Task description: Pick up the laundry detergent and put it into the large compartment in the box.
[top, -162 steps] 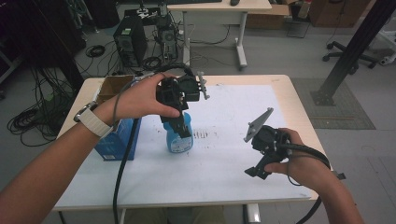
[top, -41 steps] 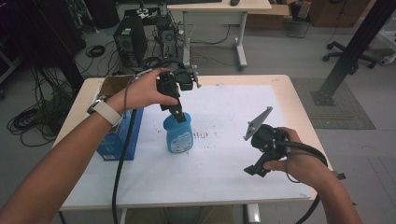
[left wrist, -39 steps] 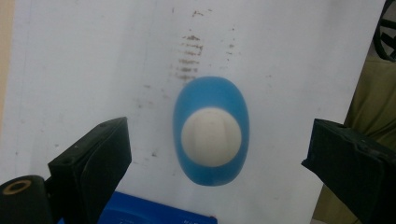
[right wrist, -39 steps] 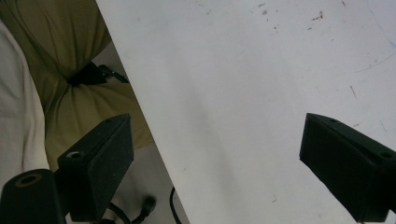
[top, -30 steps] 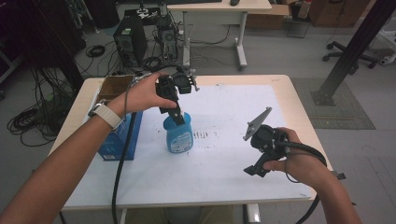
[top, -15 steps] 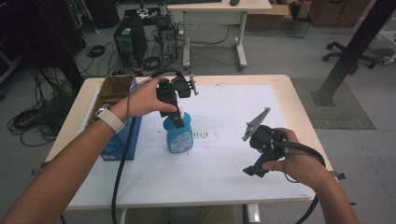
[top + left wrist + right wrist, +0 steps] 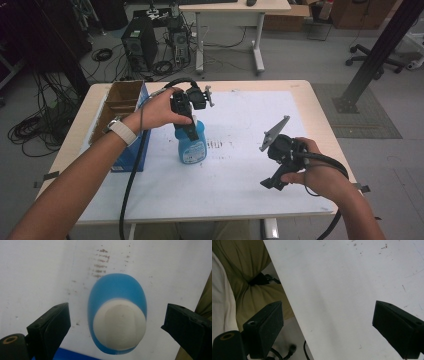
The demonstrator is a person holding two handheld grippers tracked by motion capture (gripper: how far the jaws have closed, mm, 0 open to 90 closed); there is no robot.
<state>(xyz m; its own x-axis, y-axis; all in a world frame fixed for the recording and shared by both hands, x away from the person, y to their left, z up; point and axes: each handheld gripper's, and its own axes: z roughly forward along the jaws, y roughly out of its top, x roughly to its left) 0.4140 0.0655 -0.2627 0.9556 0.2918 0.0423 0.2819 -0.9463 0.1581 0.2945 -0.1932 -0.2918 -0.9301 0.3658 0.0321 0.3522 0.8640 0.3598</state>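
A blue bottle (image 7: 192,148) with a white cap stands upright on the white table sheet (image 7: 240,165), left of centre. My left gripper (image 7: 189,131) hangs straight above it, pointing down. In the left gripper view the white cap (image 7: 119,327) sits between the two jaws, which stand wide apart and touch nothing; my left gripper (image 7: 116,316) is open. My right gripper (image 7: 270,183) is held above the front right of the table. Its jaws are also spread, with bare sheet (image 7: 342,290) between them, so my right gripper (image 7: 328,322) is open.
An open cardboard box with blue sides (image 7: 122,102) stands at the table's left edge, close beside the bottle. Dark smudges (image 7: 220,145) mark the sheet right of the bottle. The table's front edge (image 7: 287,302) and the person's olive trousers (image 7: 244,267) lie under my right gripper.
The left hand has shifted slightly over the bottle, and its forearm has swung a little. The bottle stands in the same spot. The right gripper has barely moved.
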